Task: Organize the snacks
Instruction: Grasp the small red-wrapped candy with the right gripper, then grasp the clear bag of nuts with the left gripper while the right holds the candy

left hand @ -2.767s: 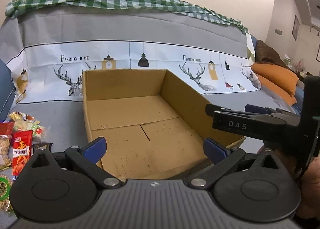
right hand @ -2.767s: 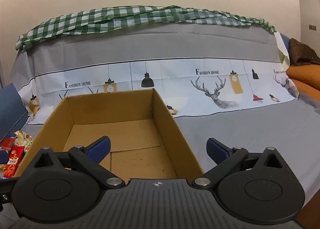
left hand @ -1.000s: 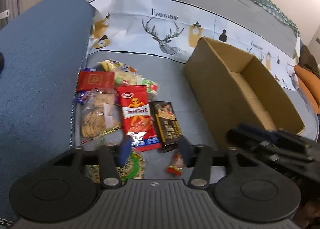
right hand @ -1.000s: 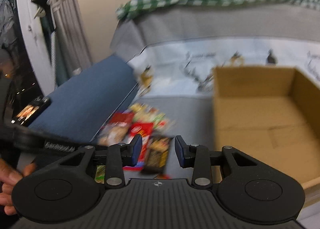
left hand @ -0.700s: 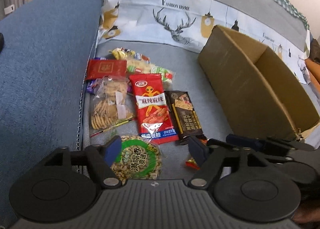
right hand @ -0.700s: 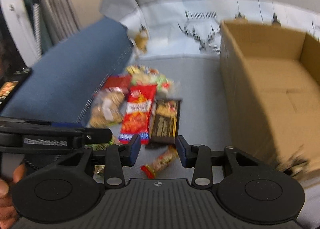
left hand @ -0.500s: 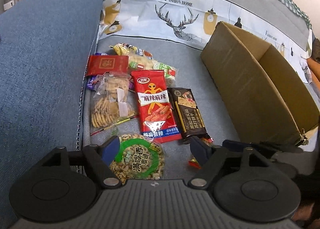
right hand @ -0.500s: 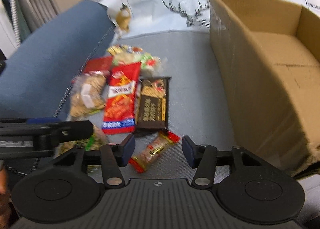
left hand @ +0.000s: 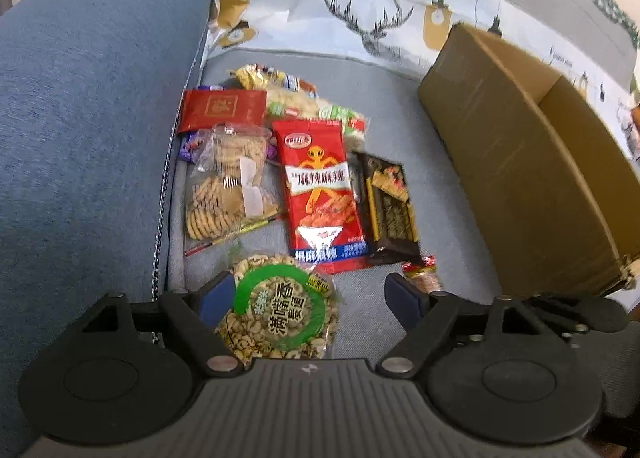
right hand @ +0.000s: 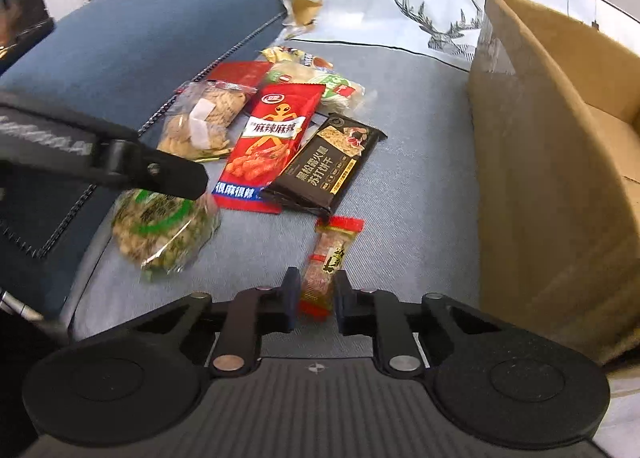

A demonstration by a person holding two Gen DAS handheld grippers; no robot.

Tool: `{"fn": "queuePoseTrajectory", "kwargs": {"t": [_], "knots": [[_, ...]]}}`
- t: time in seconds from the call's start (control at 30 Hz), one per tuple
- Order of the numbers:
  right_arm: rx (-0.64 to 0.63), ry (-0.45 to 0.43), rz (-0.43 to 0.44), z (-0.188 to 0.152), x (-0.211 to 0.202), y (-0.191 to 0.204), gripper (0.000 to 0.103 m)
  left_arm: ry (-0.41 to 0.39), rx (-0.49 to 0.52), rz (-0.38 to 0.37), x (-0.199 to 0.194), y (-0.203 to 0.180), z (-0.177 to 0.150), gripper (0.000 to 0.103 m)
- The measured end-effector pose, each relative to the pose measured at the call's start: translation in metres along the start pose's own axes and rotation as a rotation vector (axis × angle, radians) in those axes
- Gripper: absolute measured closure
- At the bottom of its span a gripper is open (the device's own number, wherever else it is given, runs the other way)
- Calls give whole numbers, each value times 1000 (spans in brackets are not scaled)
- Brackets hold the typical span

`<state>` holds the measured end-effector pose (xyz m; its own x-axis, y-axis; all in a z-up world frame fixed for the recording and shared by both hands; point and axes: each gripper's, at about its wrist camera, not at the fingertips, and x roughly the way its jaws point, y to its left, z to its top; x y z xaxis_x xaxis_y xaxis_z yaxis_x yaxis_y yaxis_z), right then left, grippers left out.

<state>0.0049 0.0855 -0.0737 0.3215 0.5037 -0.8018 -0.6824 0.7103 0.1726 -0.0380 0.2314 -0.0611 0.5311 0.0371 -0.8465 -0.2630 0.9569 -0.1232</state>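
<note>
Several snack packs lie on the grey sofa seat. My left gripper (left hand: 310,294) is open, its fingers either side of a round green peanut pack (left hand: 280,314), also in the right wrist view (right hand: 160,226). My right gripper (right hand: 316,294) has its fingers narrowed around the near end of a small red-ended snack bar (right hand: 330,258); contact is unclear. The bar's tip shows in the left view (left hand: 422,272). A red spicy-strip pack (left hand: 320,186), a black cracker pack (left hand: 388,206) and a clear biscuit bag (left hand: 228,186) lie beyond.
An open cardboard box (left hand: 532,162) stands to the right of the snacks, also in the right wrist view (right hand: 560,162). A blue sofa armrest (left hand: 80,98) rises on the left. A printed deer-pattern cloth (left hand: 360,10) covers the backrest. A red packet (left hand: 222,108) lies at the pile's back.
Both grippers have turned from the box to the snack pile and moved down. The left has opened over the peanut pack. The right has closed in around the small bar.
</note>
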Motion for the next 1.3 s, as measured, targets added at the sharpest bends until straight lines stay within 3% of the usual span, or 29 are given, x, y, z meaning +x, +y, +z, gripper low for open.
{"fn": "queuePoseTrajectory", "kwargs": {"t": [0.27, 0.47, 0.73, 1.3], "knots": [[-90, -5, 52, -14, -13, -6, 86, 95, 43, 49, 22, -10, 3, 6], [-44, 13, 71, -11, -8, -13, 85, 135, 75, 92, 34, -19, 4, 1], [-48, 29, 70, -11, 0, -11, 78, 139, 88, 122, 38, -24, 6, 1], [-53, -2, 55, -10, -4, -13, 80, 123, 92, 161, 41, -25, 8, 1]]}}
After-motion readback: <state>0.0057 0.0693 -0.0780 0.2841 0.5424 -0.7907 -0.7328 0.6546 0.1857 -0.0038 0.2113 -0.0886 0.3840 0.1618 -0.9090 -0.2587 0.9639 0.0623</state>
